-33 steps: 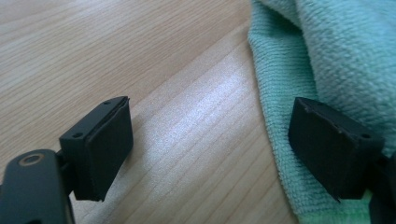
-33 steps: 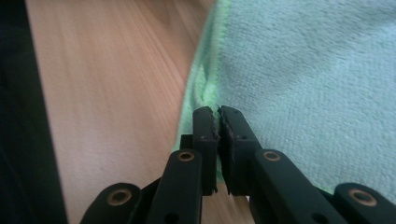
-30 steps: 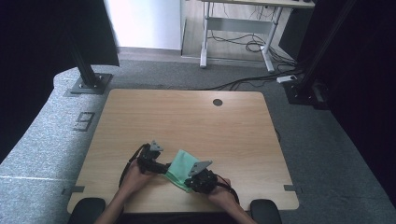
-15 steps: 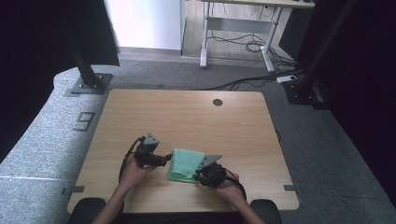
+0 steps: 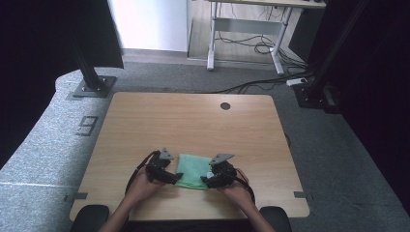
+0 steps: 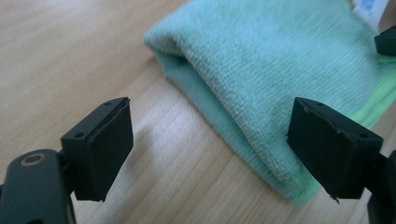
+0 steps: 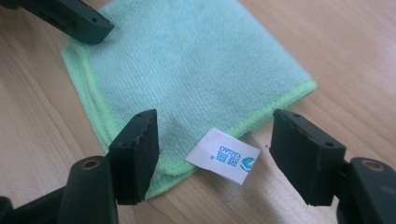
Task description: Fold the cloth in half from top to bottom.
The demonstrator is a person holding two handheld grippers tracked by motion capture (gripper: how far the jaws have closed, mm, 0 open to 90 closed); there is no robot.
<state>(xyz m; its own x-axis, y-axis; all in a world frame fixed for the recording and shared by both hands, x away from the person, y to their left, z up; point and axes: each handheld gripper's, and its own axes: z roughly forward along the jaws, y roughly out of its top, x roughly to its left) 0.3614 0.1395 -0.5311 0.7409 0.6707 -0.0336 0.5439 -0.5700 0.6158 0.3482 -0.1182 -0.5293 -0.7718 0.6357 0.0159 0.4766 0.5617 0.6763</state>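
Observation:
A folded light-green cloth [image 5: 193,170] lies flat on the wooden table [image 5: 193,121] near its front edge. My left gripper [image 5: 175,179] sits at the cloth's left side. It is open, and the cloth's folded edge [image 6: 280,70] runs between its wide pads [image 6: 100,149] without being pressed. My right gripper [image 5: 206,181] is at the cloth's right side. Its jaws have just been opening and stand apart [image 7: 217,154]. The cloth's corner [image 7: 187,70] and a white label [image 7: 224,156] lie loose between them.
The table has a round cable hole [image 5: 225,106] at the back. Dark frame posts [image 5: 87,72] stand at the far corners, and a second desk [image 5: 246,29] with cables is behind. A jaw of the other gripper [image 7: 70,16] rests by the cloth's far corner.
The right gripper, which lay over the raised cloth, has drawn off to the right and opened. The cloth now lies flat and folded. The left gripper stays at its left edge.

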